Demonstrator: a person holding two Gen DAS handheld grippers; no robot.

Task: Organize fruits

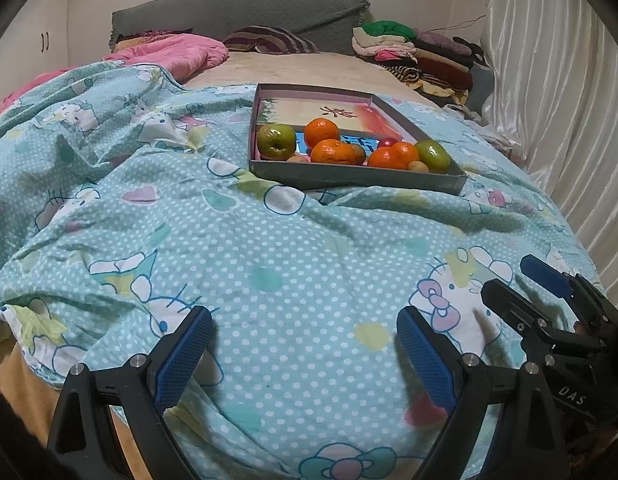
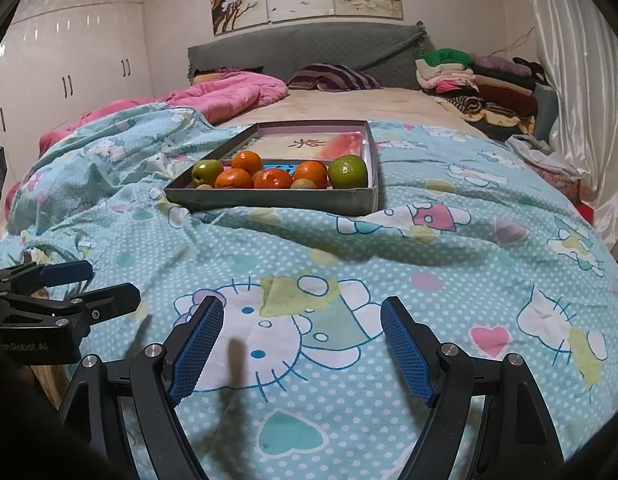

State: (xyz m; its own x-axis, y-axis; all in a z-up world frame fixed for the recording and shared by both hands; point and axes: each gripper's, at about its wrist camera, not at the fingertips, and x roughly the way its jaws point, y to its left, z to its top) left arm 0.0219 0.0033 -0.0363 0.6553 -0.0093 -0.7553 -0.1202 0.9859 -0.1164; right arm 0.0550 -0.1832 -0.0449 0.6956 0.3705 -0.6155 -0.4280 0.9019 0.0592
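Fingers of the left gripper [image 1: 305, 354] and right gripper [image 2: 303, 346] stand wide and empty over the near quilt [image 1: 269, 248], while far off, in the shallow grey box [image 2: 277, 199], the round, smooth-skinned tangerines [image 2: 273, 179] and green fruits [image 2: 347, 172] probably roll easily, so grip each gently across its middle.

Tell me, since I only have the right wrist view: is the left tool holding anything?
Observer: No. The left tool is open, with only quilt between its jaws.
Operator: Is any fruit in the tray hidden from me?
Observer: Yes. A small red fruit sits just behind the oranges on the tray's right side.
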